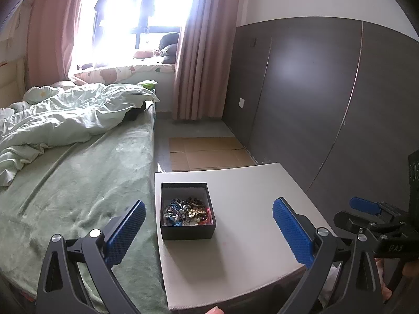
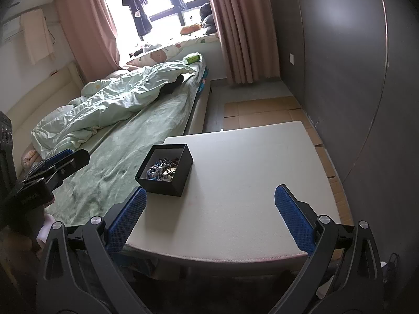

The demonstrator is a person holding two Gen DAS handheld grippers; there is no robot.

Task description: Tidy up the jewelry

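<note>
Between my left gripper (image 1: pixel 209 229) and right gripper (image 2: pixel 210 218), both jaws spread wide, nothing grasped. Jewelry (image 1: pixel 186 211) lies tangled in the black box (image 1: pixel 187 231) near the desk (image 1: pixel 248 235) edge beside the bed (image 1: pixel 78 178). Risk: snagged strands dragging the box off.

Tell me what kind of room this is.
Most likely a bedroom in a home. An unmade bed with a rumpled pale green duvet fills the left side, pink curtains frame a bright window, and a black box of jewelry sits on a small white table beside the bed.
</note>
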